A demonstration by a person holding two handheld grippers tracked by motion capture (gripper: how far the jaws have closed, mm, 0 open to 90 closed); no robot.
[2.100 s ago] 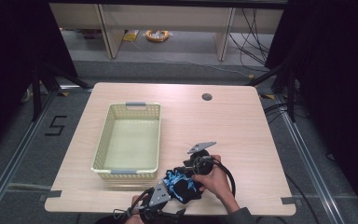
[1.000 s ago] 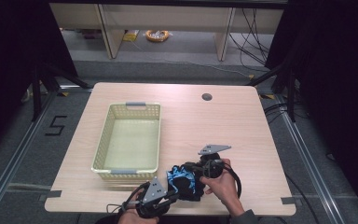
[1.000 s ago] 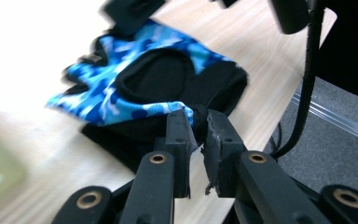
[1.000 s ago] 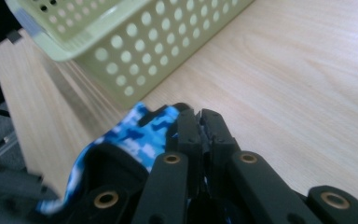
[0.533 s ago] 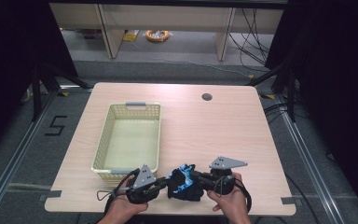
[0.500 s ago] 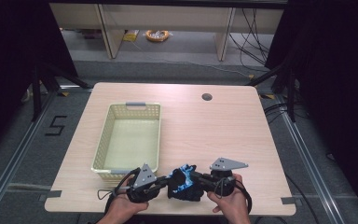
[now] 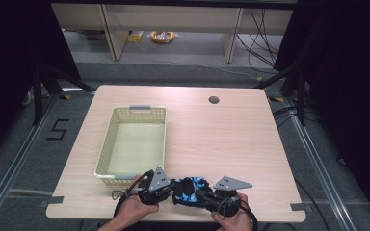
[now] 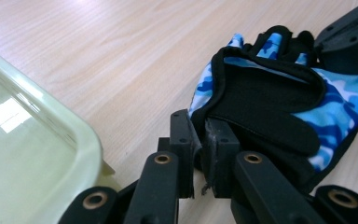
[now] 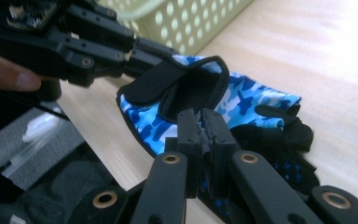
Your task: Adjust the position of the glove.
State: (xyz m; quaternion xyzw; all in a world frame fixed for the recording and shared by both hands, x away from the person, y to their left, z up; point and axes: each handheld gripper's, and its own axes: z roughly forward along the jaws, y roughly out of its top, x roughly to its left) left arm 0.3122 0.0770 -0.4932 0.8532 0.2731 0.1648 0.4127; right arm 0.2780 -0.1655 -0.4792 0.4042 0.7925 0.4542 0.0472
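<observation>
Blue camouflage glove (image 7: 189, 190) at the near edge of the surface (image 7: 231, 139), just beside the pale basket (image 7: 134, 144). Left gripper (image 8: 199, 156) clamped tight on the glove's black cuff edge. Right gripper (image 9: 201, 142) likewise pinched on the glove's fabric from the opposite side.

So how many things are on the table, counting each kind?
Gloves: 1, blue camouflage and black
Baskets: 1, pale yellow-green
Tongs: 2, left and right, both pinching the glove
Total: 4
</observation>
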